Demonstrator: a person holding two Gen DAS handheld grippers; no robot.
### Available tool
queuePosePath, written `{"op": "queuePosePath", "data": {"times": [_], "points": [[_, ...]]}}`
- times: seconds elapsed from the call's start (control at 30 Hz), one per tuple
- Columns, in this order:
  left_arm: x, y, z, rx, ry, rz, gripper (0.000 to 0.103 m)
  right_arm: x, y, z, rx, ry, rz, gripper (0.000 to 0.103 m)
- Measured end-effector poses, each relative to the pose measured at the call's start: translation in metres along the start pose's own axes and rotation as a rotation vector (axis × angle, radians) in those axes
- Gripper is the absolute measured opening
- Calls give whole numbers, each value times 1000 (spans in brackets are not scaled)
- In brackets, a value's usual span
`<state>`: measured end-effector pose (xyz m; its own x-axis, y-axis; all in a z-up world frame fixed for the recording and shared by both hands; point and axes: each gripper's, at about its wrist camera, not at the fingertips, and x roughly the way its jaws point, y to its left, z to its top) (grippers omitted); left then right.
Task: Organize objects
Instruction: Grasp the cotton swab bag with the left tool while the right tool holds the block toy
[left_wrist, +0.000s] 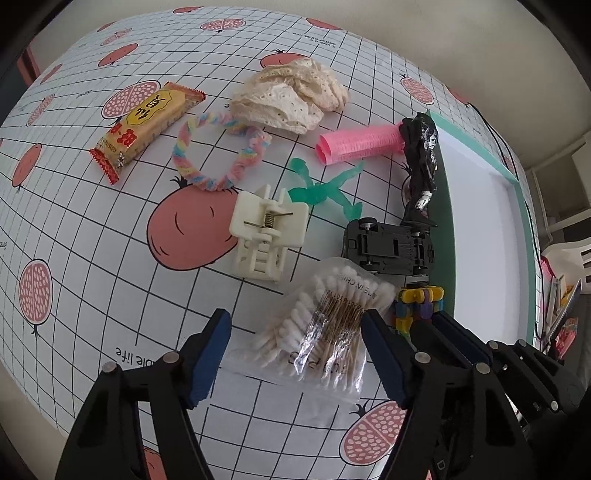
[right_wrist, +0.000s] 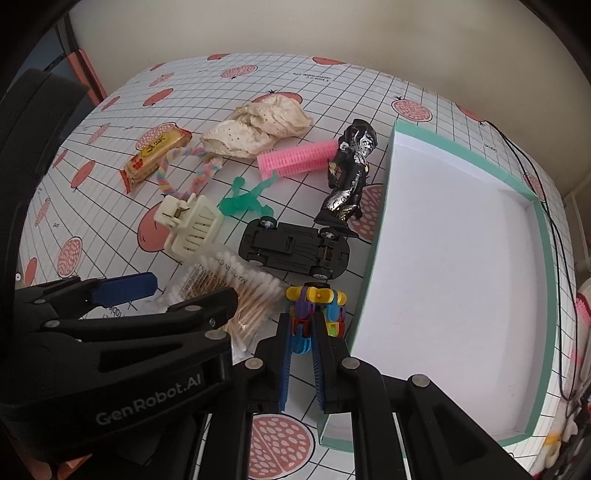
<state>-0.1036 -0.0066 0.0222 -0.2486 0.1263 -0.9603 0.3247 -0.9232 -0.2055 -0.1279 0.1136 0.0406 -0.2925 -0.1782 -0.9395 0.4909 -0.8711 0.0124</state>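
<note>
A clear bag of cotton swabs (left_wrist: 328, 317) lies on the tablecloth between the two blue pads of my left gripper (left_wrist: 295, 328), which stands open around it. Just to the right, my right gripper (right_wrist: 303, 332) is shut on a colourful block toy (right_wrist: 317, 299) that rests beside the near left wall of a white box with a teal rim (right_wrist: 375, 236). The box holds nothing. An upturned black toy car (right_wrist: 295, 251) lies just beyond the toy, and a black figurine (right_wrist: 351, 173) stands behind the car.
Farther back lie a cream hair clip (left_wrist: 269, 229), a green plastic figure (left_wrist: 317, 188), a pink hair roller (left_wrist: 358, 144), a rainbow pipe-cleaner ring (left_wrist: 180, 155), a yellow snack bar (left_wrist: 144, 125) and a crumpled cream cloth (left_wrist: 291, 96). A black cable (right_wrist: 554, 229) runs past the box's right side.
</note>
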Motion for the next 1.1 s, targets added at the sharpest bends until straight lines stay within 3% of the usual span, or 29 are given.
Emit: {"op": "queuePosePath", "data": {"times": [0.13, 0.2, 0.3, 0.6, 0.73, 0.87, 1.1], "points": [[4, -3, 1, -7, 9, -24, 68, 0, -1, 0, 6, 4, 6, 13], [6, -3, 2, -15, 16, -29, 57, 0, 0, 0, 7, 4, 8, 13], [8, -6, 2, -13, 19, -24, 51, 0, -2, 0, 23, 7, 17, 13], [-1, -6, 7, 8, -23, 61, 33, -4, -8, 0, 52, -20, 60, 13], [-5, -1, 7, 3, -30, 66, 31, -9, -7, 1, 47, -49, 66, 14], [-14, 8, -1, 1, -38, 75, 31, -10, -7, 3, 48, -62, 47, 33], [-15, 11, -2, -8, -35, 70, 31, -5, -11, 3, 56, -52, 33, 34]]}}
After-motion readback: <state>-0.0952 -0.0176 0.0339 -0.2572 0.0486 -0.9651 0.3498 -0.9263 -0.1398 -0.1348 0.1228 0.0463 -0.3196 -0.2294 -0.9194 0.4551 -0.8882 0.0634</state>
